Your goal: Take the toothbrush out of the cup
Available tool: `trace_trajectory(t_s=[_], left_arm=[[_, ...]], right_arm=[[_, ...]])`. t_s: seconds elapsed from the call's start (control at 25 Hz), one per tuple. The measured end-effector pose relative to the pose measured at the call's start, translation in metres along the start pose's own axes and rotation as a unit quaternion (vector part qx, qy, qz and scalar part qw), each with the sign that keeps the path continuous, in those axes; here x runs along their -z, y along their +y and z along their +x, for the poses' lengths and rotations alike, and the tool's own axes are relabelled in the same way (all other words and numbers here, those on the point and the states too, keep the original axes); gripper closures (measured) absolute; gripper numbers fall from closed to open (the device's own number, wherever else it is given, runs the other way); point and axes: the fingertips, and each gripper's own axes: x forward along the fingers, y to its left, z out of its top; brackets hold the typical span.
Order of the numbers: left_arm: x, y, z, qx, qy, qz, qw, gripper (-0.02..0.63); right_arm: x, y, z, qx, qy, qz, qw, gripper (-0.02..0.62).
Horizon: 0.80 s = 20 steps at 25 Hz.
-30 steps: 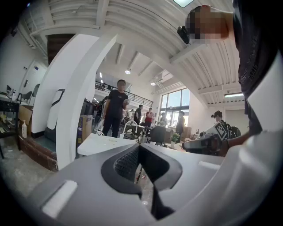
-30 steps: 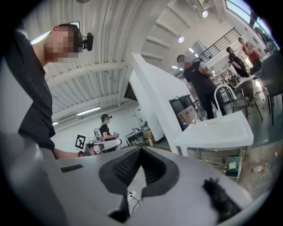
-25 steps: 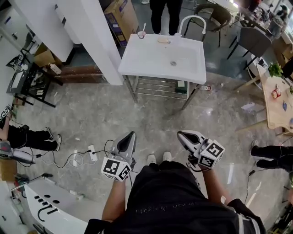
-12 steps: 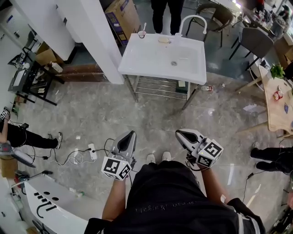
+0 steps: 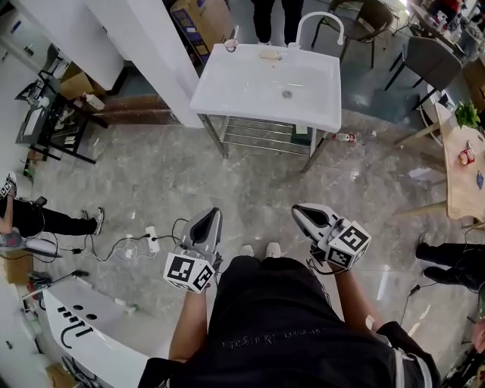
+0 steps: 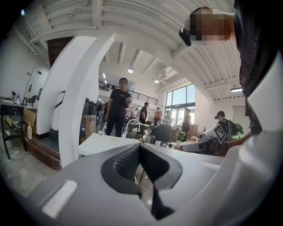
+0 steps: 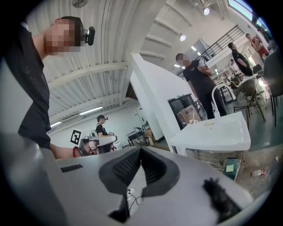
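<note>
Head view shows the sink [image 5: 265,87] well ahead of the person, across open floor. At the sink's back left corner the cup [image 5: 229,47] is stood, and the toothbrush [image 5: 236,32] is seen rising out of it at a tilt; both are too small for more to be told. Further right along the sink's back rim a small tan object [image 5: 267,53], perhaps soap, is laid, and the faucet [image 5: 318,21] is arched over the back right.

Several risks are judged from here. The cup is set close to the sink's corner, so it could be tipped or pushed off the rim if it is nudged by a jaw or if the toothbrush is drawn out sideways rather than upward. The thin handle could be let slip if it is pinched too near its end. On the floor left of the sink's front, a power strip [image 5: 152,254] and its cables are spread, and a foot could be caught there on the approach.

Both grippers are held low at the waist, well apart from the sink, noses pointed toward it. The left gripper [image 5: 214,213] is carried level and straight ahead; its jaws are pressed together with nothing between them. The right gripper [image 5: 297,209] is angled slightly inward; its jaws are likewise closed on nothing.
</note>
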Motion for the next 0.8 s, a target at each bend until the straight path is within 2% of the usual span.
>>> trace_trajectory(t_s=[0.32,0.8], left_arm=[[-0.003,-0.003,0.005,-0.024,0.001,-0.002,0.9997,0.601],[-0.011,-0.002,0.026,-0.019,-0.002,0.008,0.9998,0.601]], right_arm=[[-0.006,-0.016,-0.010,-0.008,0.001,0.008,1.000,0.583],[-0.009,-0.028,-0.009,-0.017,-0.005,0.017,1.000,0.583]])
